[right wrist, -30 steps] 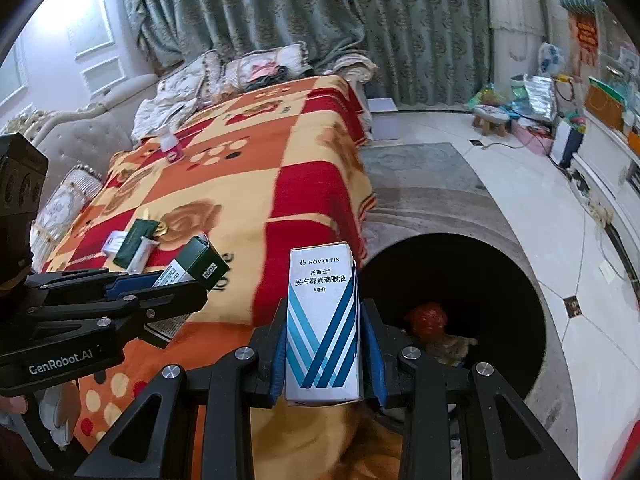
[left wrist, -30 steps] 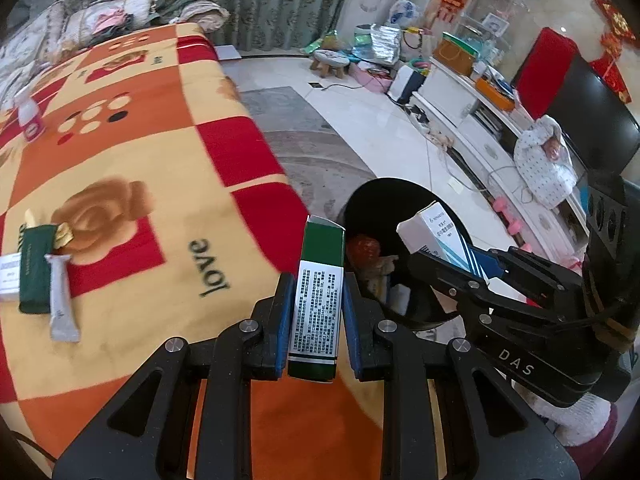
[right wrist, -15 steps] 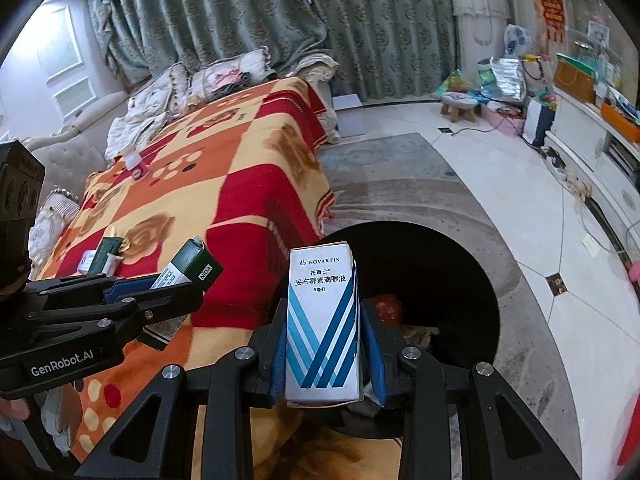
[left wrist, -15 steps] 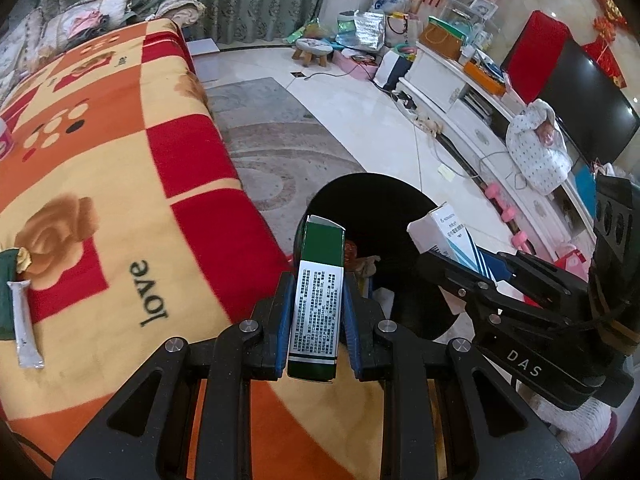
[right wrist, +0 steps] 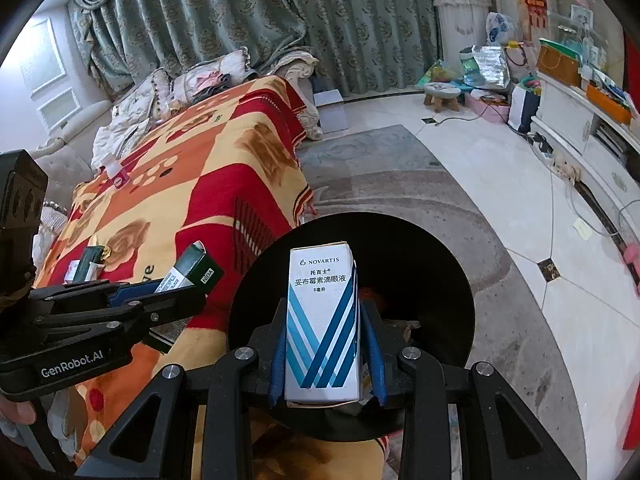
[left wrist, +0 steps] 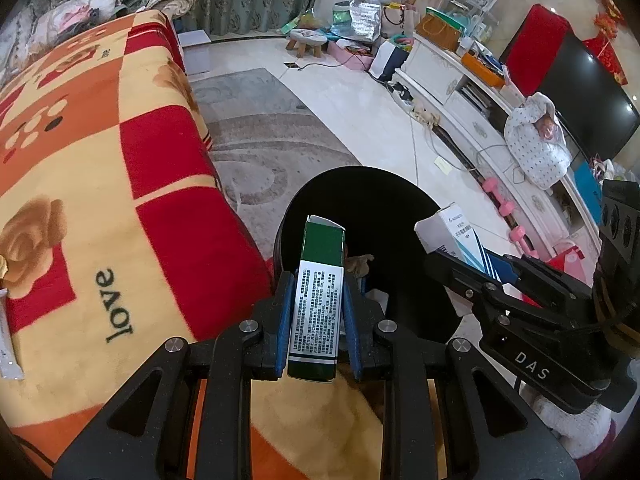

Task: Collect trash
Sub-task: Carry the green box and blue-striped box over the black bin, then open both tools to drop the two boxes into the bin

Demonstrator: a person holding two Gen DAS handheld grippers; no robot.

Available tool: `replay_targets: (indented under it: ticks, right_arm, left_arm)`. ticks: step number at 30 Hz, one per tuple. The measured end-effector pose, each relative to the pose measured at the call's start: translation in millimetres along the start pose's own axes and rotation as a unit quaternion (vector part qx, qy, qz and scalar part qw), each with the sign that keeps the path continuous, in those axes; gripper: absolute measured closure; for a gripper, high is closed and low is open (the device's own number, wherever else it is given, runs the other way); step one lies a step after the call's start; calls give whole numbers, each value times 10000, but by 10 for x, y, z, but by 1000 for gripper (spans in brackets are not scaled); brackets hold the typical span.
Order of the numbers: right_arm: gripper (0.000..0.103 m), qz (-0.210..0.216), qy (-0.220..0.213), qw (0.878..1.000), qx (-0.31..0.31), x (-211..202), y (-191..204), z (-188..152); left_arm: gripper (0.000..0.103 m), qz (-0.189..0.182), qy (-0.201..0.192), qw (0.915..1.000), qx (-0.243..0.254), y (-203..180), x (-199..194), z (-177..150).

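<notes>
Where boxes block it, bin (right wrist: 440, 264) contents mostly unseen.

My left wrist camera looks along my fingers, down and forward — black bin (left wrist: 360, 216) at centre frame, blanket (left wrist: 100, 200) on the left, close below. My right wrist camera faces likewise, the bin (right wrist: 420, 248) at lower centre. Both views share bin, blanket (right wrist: 208, 176) — and each other's gripper at opposite edges.

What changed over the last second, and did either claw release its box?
Both claws swung from above the blanket toward the black bin. The left claw still grips the green box, and the right claw the Novartis box. Nothing released.
</notes>
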State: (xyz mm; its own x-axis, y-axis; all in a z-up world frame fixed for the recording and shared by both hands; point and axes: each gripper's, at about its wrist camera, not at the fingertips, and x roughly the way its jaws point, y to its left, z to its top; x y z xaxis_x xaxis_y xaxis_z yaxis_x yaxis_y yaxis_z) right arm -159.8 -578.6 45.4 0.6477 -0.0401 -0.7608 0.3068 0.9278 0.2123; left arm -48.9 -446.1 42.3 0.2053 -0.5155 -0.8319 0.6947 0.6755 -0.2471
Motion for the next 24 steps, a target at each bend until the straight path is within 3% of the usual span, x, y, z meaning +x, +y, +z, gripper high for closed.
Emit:
replay_targets:
  ticks: [24]
  right_arm:
    - [71, -72, 106, 9998, 123, 128, -139, 13]
  left_arm:
    - [82, -350, 114, 9993, -116, -39, 186, 55]
